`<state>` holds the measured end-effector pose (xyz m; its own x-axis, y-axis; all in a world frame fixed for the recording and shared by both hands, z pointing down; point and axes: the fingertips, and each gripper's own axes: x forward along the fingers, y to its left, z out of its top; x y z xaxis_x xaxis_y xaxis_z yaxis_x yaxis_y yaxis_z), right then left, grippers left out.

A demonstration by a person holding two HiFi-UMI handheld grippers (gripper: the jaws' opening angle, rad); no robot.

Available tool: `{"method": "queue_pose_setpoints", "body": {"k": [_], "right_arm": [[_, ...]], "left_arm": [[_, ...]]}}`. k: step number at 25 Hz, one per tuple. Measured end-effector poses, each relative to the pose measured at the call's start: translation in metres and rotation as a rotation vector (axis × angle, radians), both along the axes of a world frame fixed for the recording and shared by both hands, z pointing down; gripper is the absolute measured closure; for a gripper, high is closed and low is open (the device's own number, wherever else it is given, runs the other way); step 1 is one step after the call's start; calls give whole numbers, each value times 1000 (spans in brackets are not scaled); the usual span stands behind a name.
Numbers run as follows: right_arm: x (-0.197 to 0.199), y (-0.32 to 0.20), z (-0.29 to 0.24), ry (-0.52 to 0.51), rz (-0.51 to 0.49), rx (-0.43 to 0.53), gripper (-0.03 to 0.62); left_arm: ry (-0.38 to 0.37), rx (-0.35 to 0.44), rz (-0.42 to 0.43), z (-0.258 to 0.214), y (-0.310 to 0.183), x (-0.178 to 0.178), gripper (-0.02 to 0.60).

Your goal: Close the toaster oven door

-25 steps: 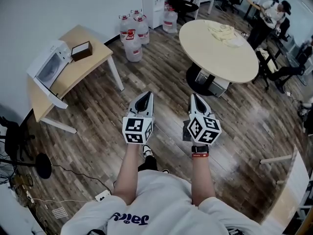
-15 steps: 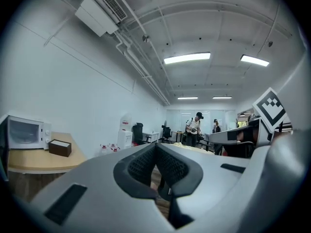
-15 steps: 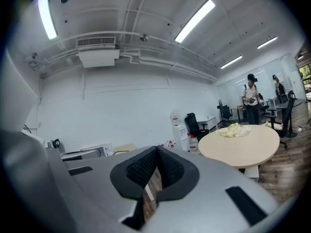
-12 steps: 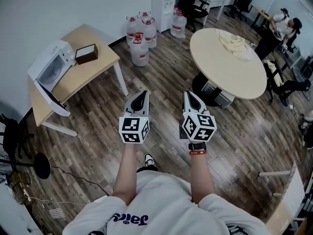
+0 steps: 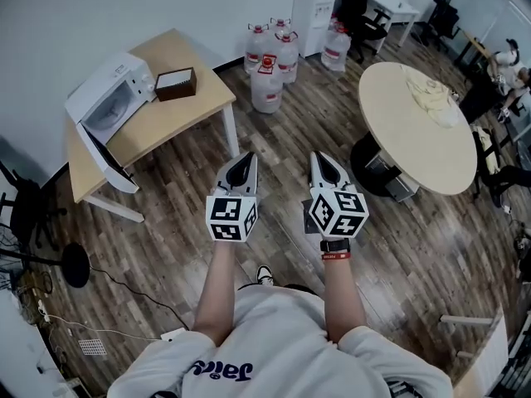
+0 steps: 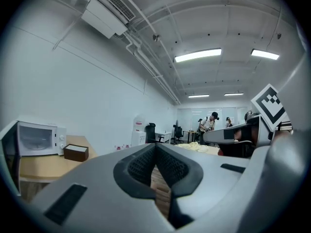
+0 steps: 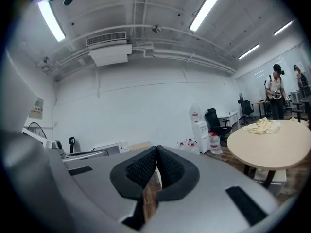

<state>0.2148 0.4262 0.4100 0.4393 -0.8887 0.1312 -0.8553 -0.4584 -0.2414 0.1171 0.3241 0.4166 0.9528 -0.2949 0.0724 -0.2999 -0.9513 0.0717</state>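
Observation:
The white toaster oven (image 5: 112,102) stands on a light wooden table (image 5: 187,110) at the upper left, with its door (image 5: 103,161) hanging open over the table's front edge. In the left gripper view the toaster oven (image 6: 37,138) shows at the far left. Both grippers are held out level over the wooden floor, well short of the table. My left gripper (image 5: 243,165) is shut with nothing in it, its tips (image 6: 155,147) pressed together. My right gripper (image 5: 322,162) is shut and empty too, as the right gripper view confirms (image 7: 157,150).
A brown box (image 5: 176,82) sits on the table beside the oven. Several water bottles (image 5: 270,66) and a dispenser (image 5: 314,8) stand by the far wall. A round table (image 5: 425,129) with a cloth on it is at the right; people sit beyond it. A mic stand (image 5: 73,264) stands at the left.
The wooden table and toaster oven have come nearer and shifted right in the head view as the person walked toward them. Both grippers stayed shut and side by side.

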Motion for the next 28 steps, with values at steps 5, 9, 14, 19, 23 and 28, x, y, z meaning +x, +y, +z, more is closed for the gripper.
{"method": "queue_pose_setpoints", "body": {"k": [5, 9, 14, 19, 23, 28], "right_arm": [[-14, -40, 5, -6, -75, -12, 579], [-32, -79, 0, 10, -155, -9, 579], [-65, -133, 9, 13, -279, -8, 579], [-88, -181, 12, 12, -395, -7, 579], [-101, -227, 4, 27, -484, 4, 579], [-105, -273, 3, 17, -572, 15, 580]], "left_arm": [[-13, -4, -58, 6, -29, -20, 565], [0, 1, -130, 3, -56, -43, 565], [0, -2, -243, 11, -93, -80, 565], [-2, 4, -340, 12, -129, -103, 565], [4, 7, -426, 7, -167, -119, 565], [2, 4, -517, 8, -204, -129, 565]]}}
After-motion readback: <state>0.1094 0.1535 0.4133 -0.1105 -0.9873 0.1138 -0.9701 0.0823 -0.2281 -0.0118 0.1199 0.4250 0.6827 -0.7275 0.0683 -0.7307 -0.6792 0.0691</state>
